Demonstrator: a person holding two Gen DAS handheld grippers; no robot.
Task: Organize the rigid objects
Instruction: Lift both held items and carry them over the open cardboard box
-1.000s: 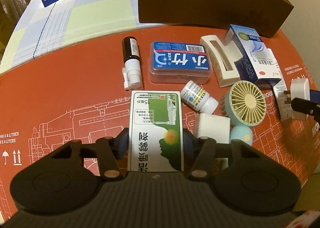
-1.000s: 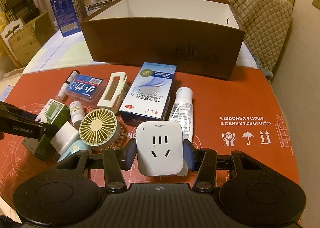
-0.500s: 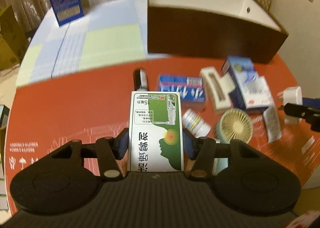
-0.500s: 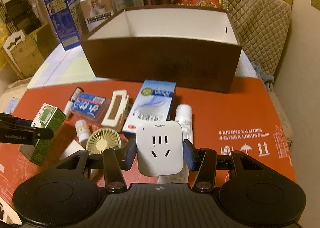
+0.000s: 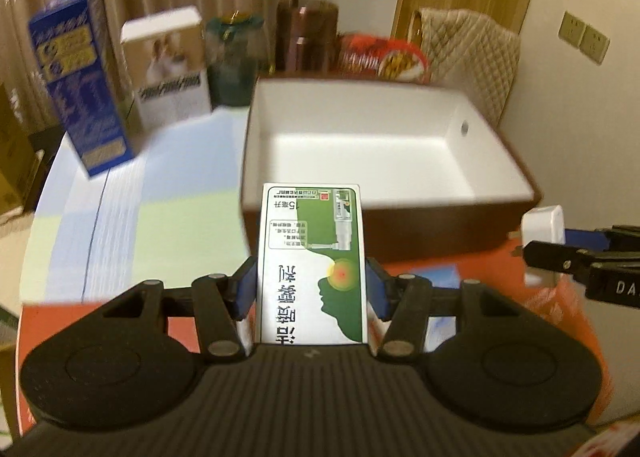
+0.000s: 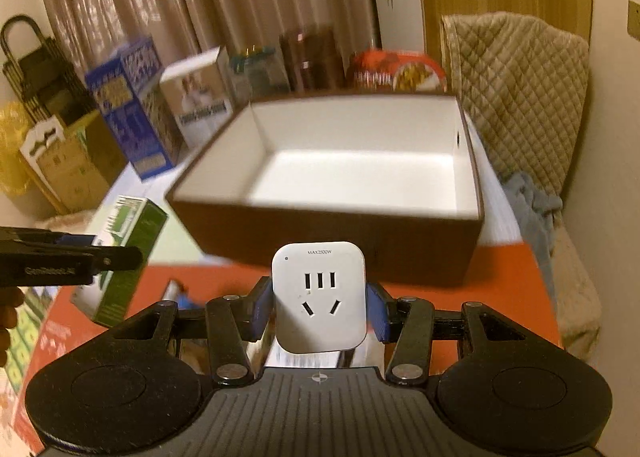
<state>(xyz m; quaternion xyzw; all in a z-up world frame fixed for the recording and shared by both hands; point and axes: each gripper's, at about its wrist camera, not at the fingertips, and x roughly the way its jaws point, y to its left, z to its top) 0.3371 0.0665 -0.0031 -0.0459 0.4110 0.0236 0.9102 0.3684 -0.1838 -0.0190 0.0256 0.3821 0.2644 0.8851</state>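
Note:
My left gripper [image 5: 311,289] is shut on a green and white medicine box [image 5: 312,257], held in the air in front of the brown box [image 5: 440,233] with a white inside. My right gripper [image 6: 319,311] is shut on a white socket adapter [image 6: 319,297], also raised before the same brown box [image 6: 340,237]. In the right wrist view the left gripper [image 6: 116,257] and its medicine box [image 6: 128,253] show at left. In the left wrist view the right gripper [image 5: 548,245] and adapter [image 5: 542,225] show at right. The brown box holds nothing.
Behind the brown box stand a blue carton [image 5: 80,89], a white carton [image 5: 168,65], jars [image 5: 236,57] and a red package [image 5: 380,57]. A quilted chair [image 6: 516,89] is at right. The red cardboard sheet [image 6: 508,277] lies below with other items mostly hidden.
Both grippers have lifted their objects off the red sheet and moved up and forward toward the brown box; its white inside now shows from above.

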